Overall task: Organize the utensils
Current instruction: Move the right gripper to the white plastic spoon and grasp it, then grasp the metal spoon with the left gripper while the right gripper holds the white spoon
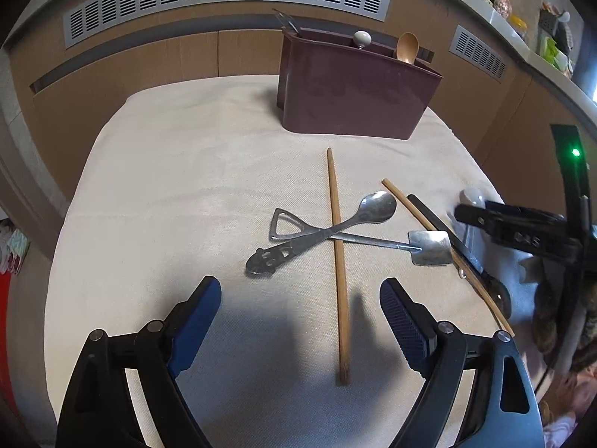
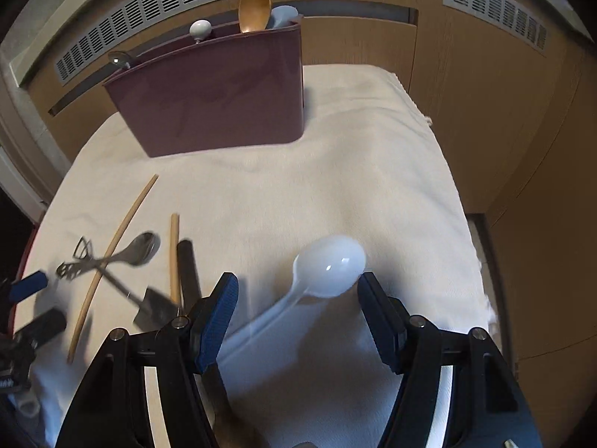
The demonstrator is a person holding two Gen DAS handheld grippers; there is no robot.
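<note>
Dim, soft-shadowed fisheye views; white spoon (image 2: pixel 328 265) motion-blurred.

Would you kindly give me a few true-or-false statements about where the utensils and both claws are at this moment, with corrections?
1. The left claw is open above a wooden chopstick. True.
2. The utensil holder is white. False: it is dark maroon.
3. A wooden spoon stands in the holder. True.
4. The right claw is shut on the white spoon. False: its jaws are apart, with the spoon's bowl between them.
5. The metal spoon lies in the holder. False: it lies on the cloth, crossing the chopstick.
</note>
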